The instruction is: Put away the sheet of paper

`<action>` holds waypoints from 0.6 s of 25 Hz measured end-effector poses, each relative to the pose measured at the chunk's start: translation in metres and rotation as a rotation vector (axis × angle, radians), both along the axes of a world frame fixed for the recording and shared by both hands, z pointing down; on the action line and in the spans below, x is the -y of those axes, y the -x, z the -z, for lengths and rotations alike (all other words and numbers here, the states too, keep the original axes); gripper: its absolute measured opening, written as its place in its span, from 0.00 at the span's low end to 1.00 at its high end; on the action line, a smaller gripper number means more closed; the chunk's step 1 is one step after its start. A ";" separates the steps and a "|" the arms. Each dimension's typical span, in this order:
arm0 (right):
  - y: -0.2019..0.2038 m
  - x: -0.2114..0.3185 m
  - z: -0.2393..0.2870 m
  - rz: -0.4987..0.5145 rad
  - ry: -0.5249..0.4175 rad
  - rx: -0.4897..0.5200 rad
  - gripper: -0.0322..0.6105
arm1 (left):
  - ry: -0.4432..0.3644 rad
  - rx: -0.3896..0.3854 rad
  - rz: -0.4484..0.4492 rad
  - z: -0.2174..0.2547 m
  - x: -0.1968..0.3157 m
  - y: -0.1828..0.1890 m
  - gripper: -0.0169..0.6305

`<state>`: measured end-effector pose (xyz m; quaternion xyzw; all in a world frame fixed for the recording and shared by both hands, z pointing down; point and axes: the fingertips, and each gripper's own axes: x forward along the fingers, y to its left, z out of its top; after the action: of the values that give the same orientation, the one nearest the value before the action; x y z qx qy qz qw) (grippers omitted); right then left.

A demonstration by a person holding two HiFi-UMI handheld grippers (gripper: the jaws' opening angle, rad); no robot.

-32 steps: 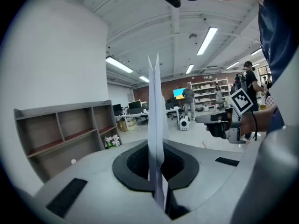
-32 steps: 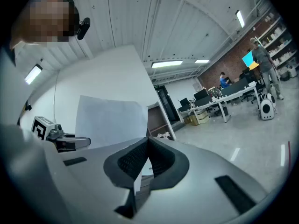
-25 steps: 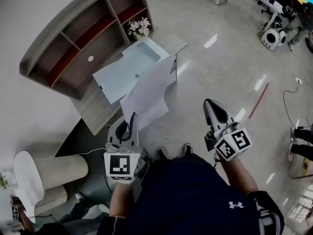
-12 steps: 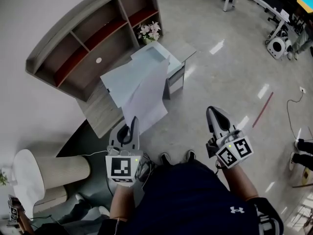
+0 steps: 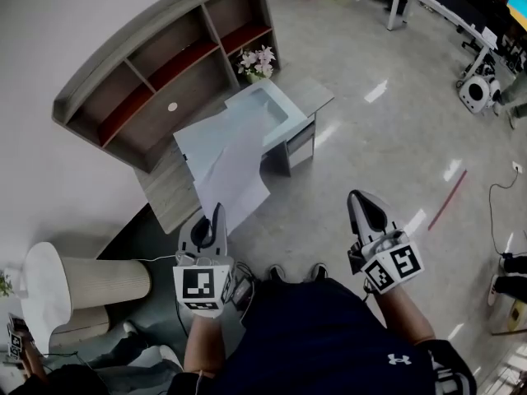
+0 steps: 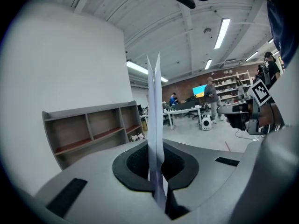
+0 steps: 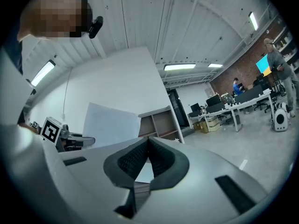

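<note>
The white sheet of paper (image 5: 235, 171) stands up from my left gripper (image 5: 218, 214), which is shut on its near edge. Its far end overlaps the pale top of a small desk (image 5: 284, 138). In the left gripper view the sheet (image 6: 154, 106) shows edge-on, pinched between the black pads (image 6: 135, 164). My right gripper (image 5: 356, 197) hangs over the bare floor to the right, shut with nothing in it. In the right gripper view its pads (image 7: 161, 160) meet at the tips, and the sheet (image 7: 110, 125) shows to the left.
A grey shelf unit (image 5: 165, 60) with red-lined compartments stands against the white wall. A pot of flowers (image 5: 257, 60) sits by its right end, behind the desk. A white drum-shaped thing (image 5: 78, 285) is at lower left. Desks and people are far off (image 7: 243, 101).
The desk and shelf have slid down and right in the head view. My left gripper, still holding the sheet, has shifted slightly left. The right gripper has barely moved.
</note>
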<state>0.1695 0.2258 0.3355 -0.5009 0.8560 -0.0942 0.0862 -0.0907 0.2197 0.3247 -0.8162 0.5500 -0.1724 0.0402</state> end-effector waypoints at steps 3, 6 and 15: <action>-0.014 0.000 -0.002 0.024 0.001 0.008 0.06 | -0.004 0.007 0.037 0.002 -0.004 -0.007 0.05; -0.024 0.000 -0.007 0.042 0.009 0.010 0.06 | 0.008 0.005 0.063 -0.002 -0.010 -0.014 0.05; -0.036 0.017 -0.015 0.052 0.028 0.020 0.06 | 0.032 -0.024 0.074 -0.008 0.007 -0.025 0.05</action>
<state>0.2059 0.2090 0.3510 -0.4788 0.8663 -0.1135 0.0854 -0.0659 0.2132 0.3328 -0.7978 0.5776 -0.1725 0.0142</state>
